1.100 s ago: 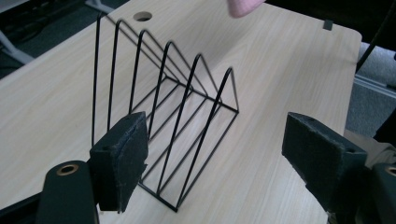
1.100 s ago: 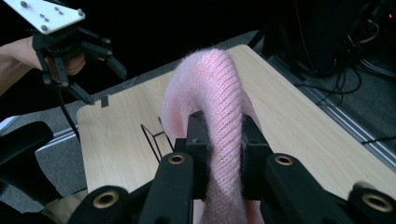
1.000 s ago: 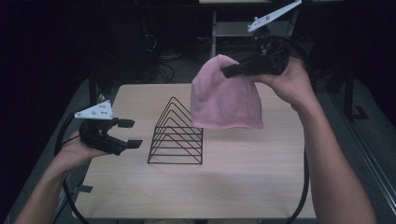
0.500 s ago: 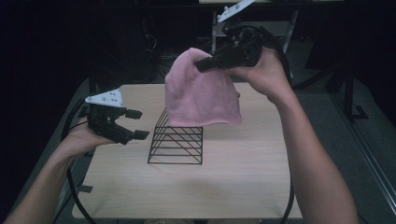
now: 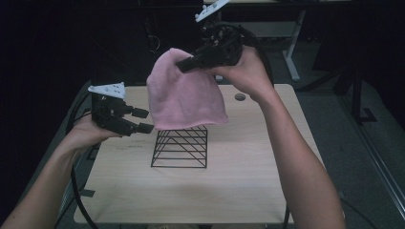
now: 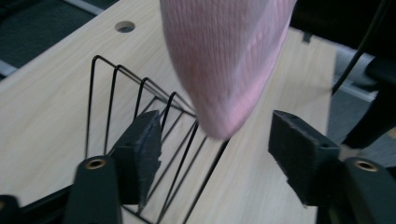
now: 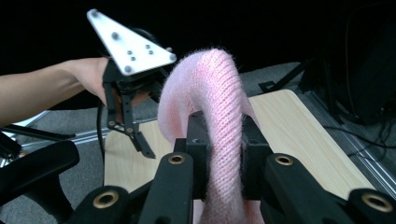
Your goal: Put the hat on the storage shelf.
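Above one rack [image 5: 180,147]; one pink beanie [image 5: 184,98].

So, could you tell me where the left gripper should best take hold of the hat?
Probably the hat's lower left brim corner, approached from the left. The right gripper pinches the crown, so the hat hangs open-end down over the rack, and that corner dangles nearest the open left gripper.

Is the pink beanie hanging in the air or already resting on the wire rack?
Hanging: the pink beanie dangles from the right gripper, its hem above the wire rack.
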A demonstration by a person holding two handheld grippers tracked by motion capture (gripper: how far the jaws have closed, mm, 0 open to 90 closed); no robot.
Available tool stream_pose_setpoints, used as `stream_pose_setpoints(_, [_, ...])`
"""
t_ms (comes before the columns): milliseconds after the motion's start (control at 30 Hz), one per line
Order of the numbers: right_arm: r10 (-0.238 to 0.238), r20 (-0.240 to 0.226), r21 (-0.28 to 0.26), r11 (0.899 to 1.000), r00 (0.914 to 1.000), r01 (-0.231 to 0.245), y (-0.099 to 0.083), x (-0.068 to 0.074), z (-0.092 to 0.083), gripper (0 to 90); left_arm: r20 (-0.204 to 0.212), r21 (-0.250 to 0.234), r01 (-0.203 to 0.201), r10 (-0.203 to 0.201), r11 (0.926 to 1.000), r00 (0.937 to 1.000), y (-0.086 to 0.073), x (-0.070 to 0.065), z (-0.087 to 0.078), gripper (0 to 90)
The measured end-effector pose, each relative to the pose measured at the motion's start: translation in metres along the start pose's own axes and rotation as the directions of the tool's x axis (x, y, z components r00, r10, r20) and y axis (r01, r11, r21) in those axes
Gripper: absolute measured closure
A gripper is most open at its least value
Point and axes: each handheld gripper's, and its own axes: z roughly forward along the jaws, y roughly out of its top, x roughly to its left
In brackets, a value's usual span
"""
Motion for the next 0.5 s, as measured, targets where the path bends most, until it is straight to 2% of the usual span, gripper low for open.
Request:
stream_pose_setpoints(33, [0.0, 0.0, 0.0, 1.0, 1.0, 0.0, 0.0, 0.0, 0.0, 78.4, 0.015, -0.01, 0.007, -0.007, 0.9999, 0.9999, 0.0, 0.002, -0.001, 36.8])
stream_pose_setpoints(133, [-0.012, -0.014, -0.004, 1.0, 0.9998, 0.012, 0.004, 0.002, 0.008, 78.3, 0.049, -0.043, 0.029, -0.027, 0.9986, 0.9984, -0.001, 0.007, -0.003, 46.1])
stream_pose_setpoints(167, [-0.012, -0.014, -0.004, 1.0, 0.9998, 0.012, 0.004, 0.002, 0.008, 78.3, 0.049, -0.04, 0.024, -0.023, 0.9989, 0.9986, -0.001, 0.007, -0.003, 46.1])
stream_pose_setpoints(333, [-0.026, -0.024, 0.002, 1.0, 0.9994, 0.026, 0.01, 0.006, 0.02, 78.3, 0.064, -0.003, 0.018, -0.018, 0.9998, 0.9978, -0.002, 0.01, -0.001, 70.8])
stream_pose_setpoints(433, [-0.026, -0.023, 0.003, 1.0, 0.9994, 0.026, 0.01, 0.007, 0.022, 78.3, 0.069, -0.001, 0.026, -0.026, 0.9997, 0.9973, -0.003, 0.011, -0.001, 75.3])
stream_pose_setpoints(467, [-0.025, -0.02, 0.003, 1.0, 0.9995, 0.025, 0.009, 0.006, 0.024, 78.3, 0.062, -0.006, 0.018, -0.018, 0.9998, 0.9979, -0.004, 0.011, -0.001, 81.8])
stream_pose_setpoints(500, [-0.025, -0.02, 0.003, 1.0, 0.9995, 0.025, 0.009, 0.006, 0.024, 78.3, 0.062, -0.006, 0.018, -0.018, 0.9998, 0.9979, -0.004, 0.011, -0.001, 82.5])
